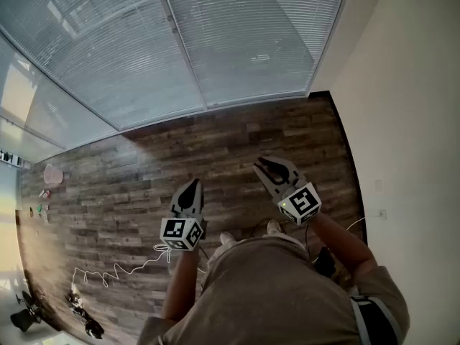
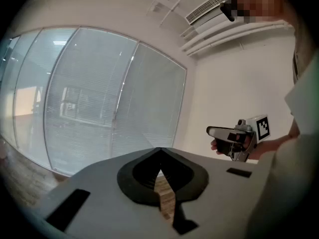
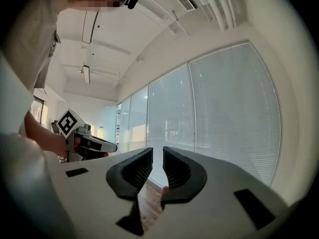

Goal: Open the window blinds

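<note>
— What are you holding?
— Nothing: I'm keeping the left gripper (image 1: 190,185) pinched fully closed and the right gripper (image 1: 264,165) all but closed, both empty
— And the blinds (image 1: 237,42)?
— They're hanging lowered ahead, well apart from me. They're looking light and easily bent, so I'm seeking a cord or wand, not spotting one. Bare floor (image 1: 215,146) is lying between, wall (image 1: 410,121) right, cable (image 1: 115,270) left
</note>
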The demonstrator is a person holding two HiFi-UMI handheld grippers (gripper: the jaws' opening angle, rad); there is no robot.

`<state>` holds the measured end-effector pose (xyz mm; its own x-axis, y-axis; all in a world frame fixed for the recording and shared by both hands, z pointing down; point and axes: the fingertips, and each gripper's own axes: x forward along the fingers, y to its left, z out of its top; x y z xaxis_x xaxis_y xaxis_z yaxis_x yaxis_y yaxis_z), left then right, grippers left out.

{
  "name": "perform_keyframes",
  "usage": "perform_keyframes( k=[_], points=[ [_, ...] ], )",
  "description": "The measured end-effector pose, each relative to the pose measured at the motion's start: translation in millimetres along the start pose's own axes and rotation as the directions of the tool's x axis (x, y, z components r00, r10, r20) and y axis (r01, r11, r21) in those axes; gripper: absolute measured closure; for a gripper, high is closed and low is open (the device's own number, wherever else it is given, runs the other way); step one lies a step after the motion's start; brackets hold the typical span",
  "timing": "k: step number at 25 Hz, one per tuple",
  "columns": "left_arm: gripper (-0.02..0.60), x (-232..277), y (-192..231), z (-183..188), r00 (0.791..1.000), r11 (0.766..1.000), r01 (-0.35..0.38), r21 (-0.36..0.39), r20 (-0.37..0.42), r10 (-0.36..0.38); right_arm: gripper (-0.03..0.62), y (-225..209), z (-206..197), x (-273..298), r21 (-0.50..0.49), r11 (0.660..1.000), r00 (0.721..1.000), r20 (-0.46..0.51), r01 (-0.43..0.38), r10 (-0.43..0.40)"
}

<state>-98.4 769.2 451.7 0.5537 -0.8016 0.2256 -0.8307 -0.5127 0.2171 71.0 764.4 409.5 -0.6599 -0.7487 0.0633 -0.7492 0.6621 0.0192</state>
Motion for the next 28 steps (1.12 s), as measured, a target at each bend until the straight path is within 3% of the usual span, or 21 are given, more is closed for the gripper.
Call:
perform_keyframes(
  k=[9, 14, 28],
  points=[
    [0.566, 15.5, -7.4, 0.9, 1.0, 1.0, -0.02, 0.008, 0.003, 0.02, 0.523, -14.6, 0.3, 3.1, -0.024, 0.999, 1.0, 0.002, -0.021, 0.021],
    [0.566, 16.6, -17.1, -1.8, 1.0, 0.999, -0.032, 0.017, 0.001, 0.032, 0.523, -19.0, -0.3, -7.0, 0.05, 0.998, 0.999, 0.004, -0.045, 0.045],
    [0.566, 37.2, -88.5, -17.4, 0.997, 0.997, -0.071, 0.005, 0.017, 0.071, 0.522, -50.9, -4.9, -83.2, 0.07, 0.992, 0.994, 0.029, -0.107, 0.105]
  ],
)
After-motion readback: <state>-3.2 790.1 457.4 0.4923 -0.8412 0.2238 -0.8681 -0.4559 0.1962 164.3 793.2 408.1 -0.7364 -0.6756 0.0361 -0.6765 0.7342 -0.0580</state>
